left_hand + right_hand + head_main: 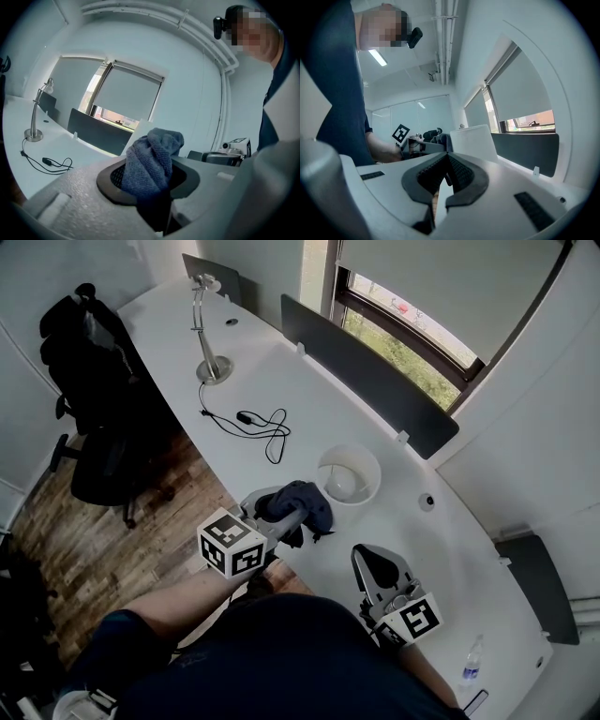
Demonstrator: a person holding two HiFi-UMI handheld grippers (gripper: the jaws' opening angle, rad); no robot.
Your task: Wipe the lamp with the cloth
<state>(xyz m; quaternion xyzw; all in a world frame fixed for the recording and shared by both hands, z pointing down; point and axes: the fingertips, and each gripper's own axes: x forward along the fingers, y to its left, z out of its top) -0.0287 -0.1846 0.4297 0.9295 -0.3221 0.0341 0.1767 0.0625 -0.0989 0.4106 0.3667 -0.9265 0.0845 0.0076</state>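
A white table lamp with a round shade stands on the white desk, just beyond both grippers. My left gripper is shut on a bunched dark blue cloth, which is held close to the near left side of the shade. In the left gripper view the cloth bulges up from between the jaws, and the shade's edge shows behind it. My right gripper is shut with nothing in it, to the right of the lamp. The shade stands ahead of its jaws.
A silver desk lamp stands at the far left of the desk, and a black cable trails from it. Dark divider panels line the back edge. A black office chair is left of the desk. A water bottle stands at the right.
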